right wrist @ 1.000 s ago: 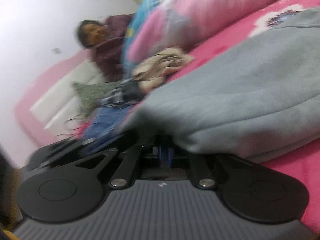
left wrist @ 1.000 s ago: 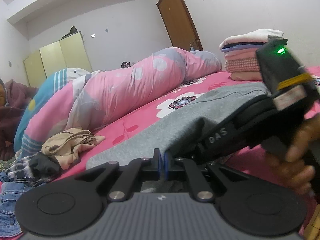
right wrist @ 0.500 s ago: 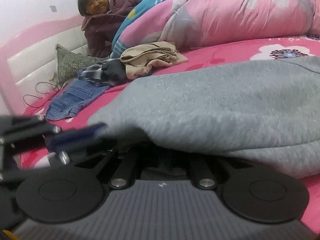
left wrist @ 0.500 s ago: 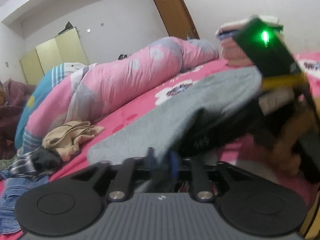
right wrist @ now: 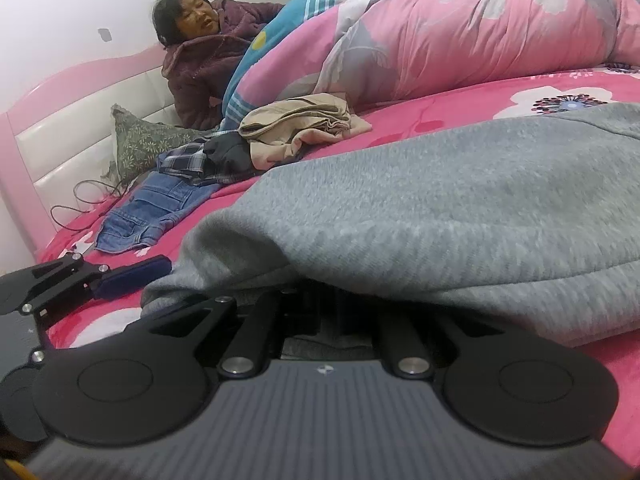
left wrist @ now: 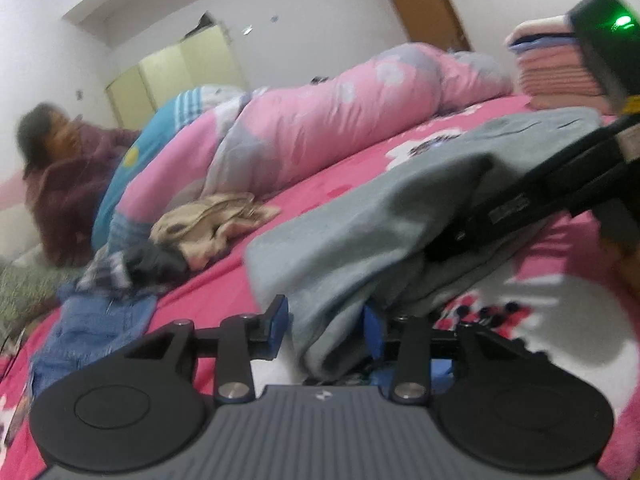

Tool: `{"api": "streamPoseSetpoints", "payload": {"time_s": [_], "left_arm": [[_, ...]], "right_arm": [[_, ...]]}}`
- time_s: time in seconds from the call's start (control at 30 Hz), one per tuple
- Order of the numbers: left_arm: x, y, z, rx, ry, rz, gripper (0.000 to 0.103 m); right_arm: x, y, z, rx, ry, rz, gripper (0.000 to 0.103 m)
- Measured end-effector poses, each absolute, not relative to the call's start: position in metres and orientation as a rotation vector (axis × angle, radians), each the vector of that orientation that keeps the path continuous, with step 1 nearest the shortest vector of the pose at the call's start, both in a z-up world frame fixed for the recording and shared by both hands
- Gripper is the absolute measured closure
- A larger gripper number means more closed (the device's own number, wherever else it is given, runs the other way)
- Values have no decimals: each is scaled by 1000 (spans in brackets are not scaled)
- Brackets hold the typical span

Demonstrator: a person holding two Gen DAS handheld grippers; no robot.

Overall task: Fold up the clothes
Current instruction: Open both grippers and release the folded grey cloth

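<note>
A grey garment (left wrist: 380,216) (right wrist: 460,200) lies folded on the pink flowered bed sheet (left wrist: 320,196). My left gripper (left wrist: 325,326) sits at its near corner. Its jaws are opening, and the folded edge lies loose between the blue pads. One blue-padded finger (right wrist: 136,274) of it also shows low on the left in the right wrist view. My right gripper (left wrist: 452,240) reaches in from the right under the top grey layer. The cloth tents over its fingers and hides the tips (right wrist: 320,300). It appears shut on the grey garment.
A stack of folded clothes (left wrist: 556,68) stands at the back right. A pink duvet (right wrist: 460,40) runs across the bed. Beige cloth (right wrist: 304,124), plaid and dark clothes (right wrist: 208,160) and jeans (right wrist: 156,208) lie to the left. A person (right wrist: 208,68) leans against the headboard.
My left jaws were shut on the grey edge and have now parted, and that view has dipped and swung left. The right wrist view has rolled back to level.
</note>
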State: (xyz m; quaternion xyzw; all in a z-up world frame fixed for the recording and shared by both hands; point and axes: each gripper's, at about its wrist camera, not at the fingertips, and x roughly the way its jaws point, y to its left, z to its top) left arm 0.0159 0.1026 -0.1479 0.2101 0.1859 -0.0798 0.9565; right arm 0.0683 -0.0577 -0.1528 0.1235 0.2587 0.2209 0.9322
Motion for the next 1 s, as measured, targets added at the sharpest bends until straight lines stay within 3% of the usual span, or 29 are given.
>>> {"api": "streamPoseSetpoints", "payload": {"time_s": [0.07,0.2,0.33,0.43,0.53,0.63,1.0], "left_arm": [[20,111,-147,371,411,-143,61],[25,124,-146,293,437,-137,62],[26,127,-147,280,443,-132,63],[26,125,-147,288,446,-129,63],[24,126,-146,295,443,-135,63],[16,128,-143,316,428,-158,63],[8,99,-121,389,327,-295,52]], "right_arm": [[64,-58,-150,234,521,442,98],[32,-53,-143,34,417,499,80],[7,-51,-142,-141,338,471,80],[28,-62,-146,-102,438,338,88],[35,-66,-146,-73,478,309,88],[23,-67,-140,-108,434,375,84],[9,-101,-89,-177,221,597,83]]}}
